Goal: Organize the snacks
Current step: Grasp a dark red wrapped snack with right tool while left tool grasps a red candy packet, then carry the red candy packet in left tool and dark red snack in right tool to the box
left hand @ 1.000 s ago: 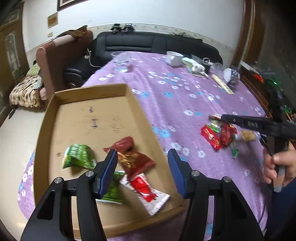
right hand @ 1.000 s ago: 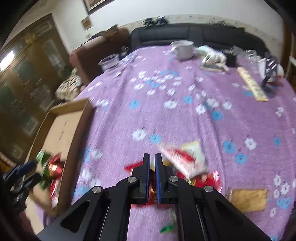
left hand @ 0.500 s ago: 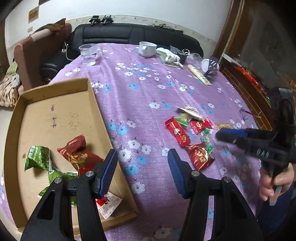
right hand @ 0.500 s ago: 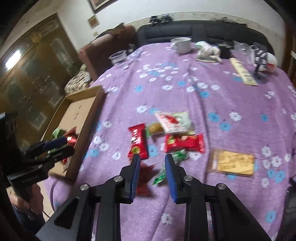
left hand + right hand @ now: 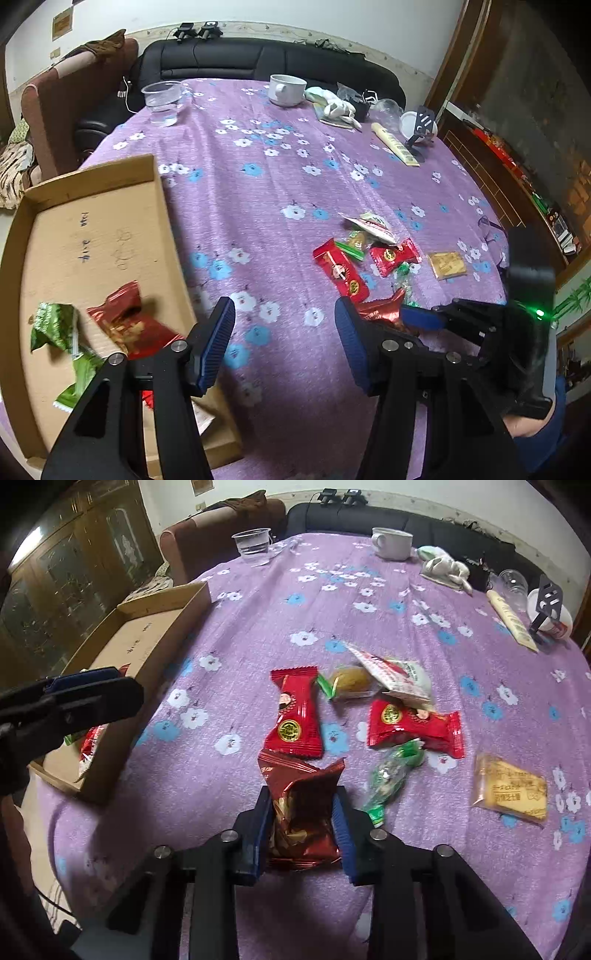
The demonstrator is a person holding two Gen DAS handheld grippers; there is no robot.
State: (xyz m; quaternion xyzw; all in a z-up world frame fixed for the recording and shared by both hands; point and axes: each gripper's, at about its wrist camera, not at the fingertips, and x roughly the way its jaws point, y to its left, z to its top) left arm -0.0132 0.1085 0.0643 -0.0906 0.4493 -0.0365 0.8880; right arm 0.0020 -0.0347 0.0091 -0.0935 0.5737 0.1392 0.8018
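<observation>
My right gripper [image 5: 303, 797] points steeply down at the purple flowered tablecloth. Its jaws are closing and the pads press on a dark red snack packet [image 5: 301, 812], which still lies on the cloth. Just beyond it lie loose snacks: a bright red packet [image 5: 295, 709], a second red packet [image 5: 413, 727], a green candy [image 5: 391, 775], a small yellow cake [image 5: 351, 679], a white-and-red packet [image 5: 399, 672] and a tan biscuit packet [image 5: 509, 790]. My left gripper [image 5: 284, 314] hangs open and empty over the cloth, right of the cardboard box [image 5: 92, 229]. The box holds a green packet [image 5: 51, 325] and a dark red one [image 5: 125, 321].
A white cup [image 5: 286, 88] and a clear plastic cup [image 5: 162, 98] stand at the table's far end, beside a cloth bundle and a long yellow pack [image 5: 395, 144]. A black sofa [image 5: 258, 59] and a brown armchair are behind. The box overhangs the near left table edge.
My left gripper has swung right, from above the box to above the cloth. My right gripper was shut, opened, came down and closed around the dark red packet.
</observation>
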